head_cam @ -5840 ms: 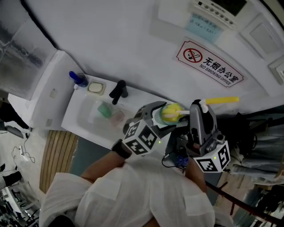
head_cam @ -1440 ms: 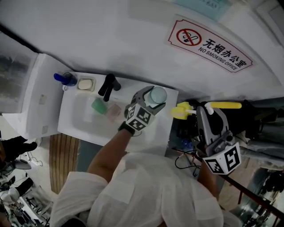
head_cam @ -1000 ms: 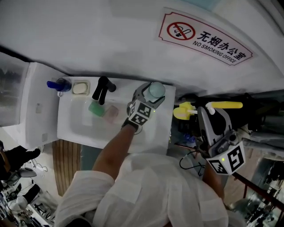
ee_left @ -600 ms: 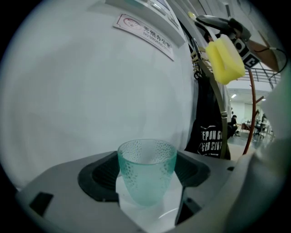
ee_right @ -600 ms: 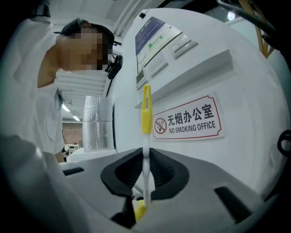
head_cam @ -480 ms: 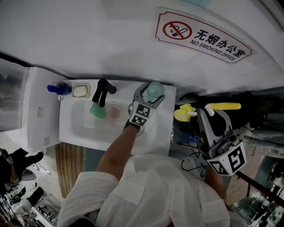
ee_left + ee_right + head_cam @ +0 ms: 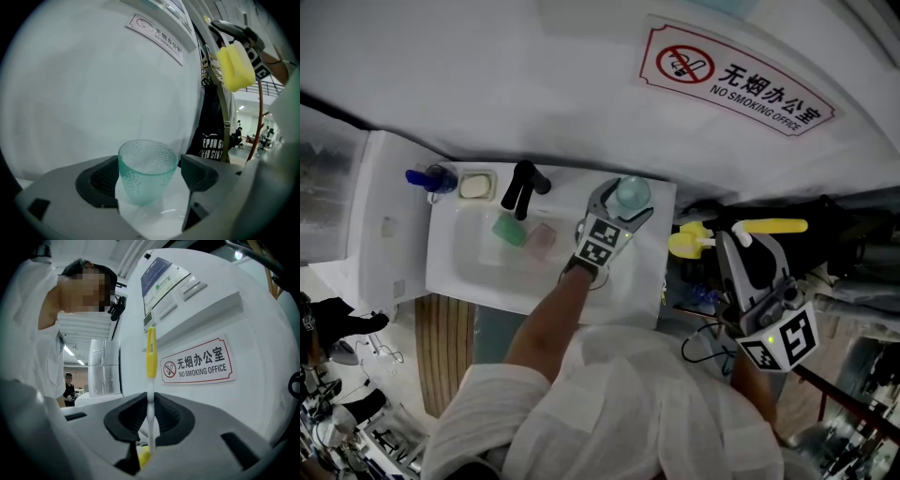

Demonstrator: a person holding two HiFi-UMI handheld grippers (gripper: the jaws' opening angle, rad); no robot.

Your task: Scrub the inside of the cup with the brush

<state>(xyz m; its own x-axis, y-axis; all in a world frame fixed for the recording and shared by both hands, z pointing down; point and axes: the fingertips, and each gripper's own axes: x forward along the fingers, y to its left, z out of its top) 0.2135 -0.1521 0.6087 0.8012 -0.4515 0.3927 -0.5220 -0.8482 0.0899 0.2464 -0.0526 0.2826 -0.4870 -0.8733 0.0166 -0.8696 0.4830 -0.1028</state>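
The cup [image 7: 146, 171] stands at the counter's [image 7: 639, 274] two-o'clock corner, inside our left hand-held gripper [image 7: 626, 199], whose wide jaws have just been opening; our right hand-held gripper [image 7: 150, 416] clamps the brush [image 7: 150, 355].

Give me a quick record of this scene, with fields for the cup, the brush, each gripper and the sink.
cup: clear green, upright, on the sink's back right corner
left gripper: around the cup, jaws have just been opening, gap at one pad
brush: yellow sponge head, outside the cup, right of the sink
right gripper: shut on the brush handle
sink: white, holds a green sponge and a pink sponge, black tap behind
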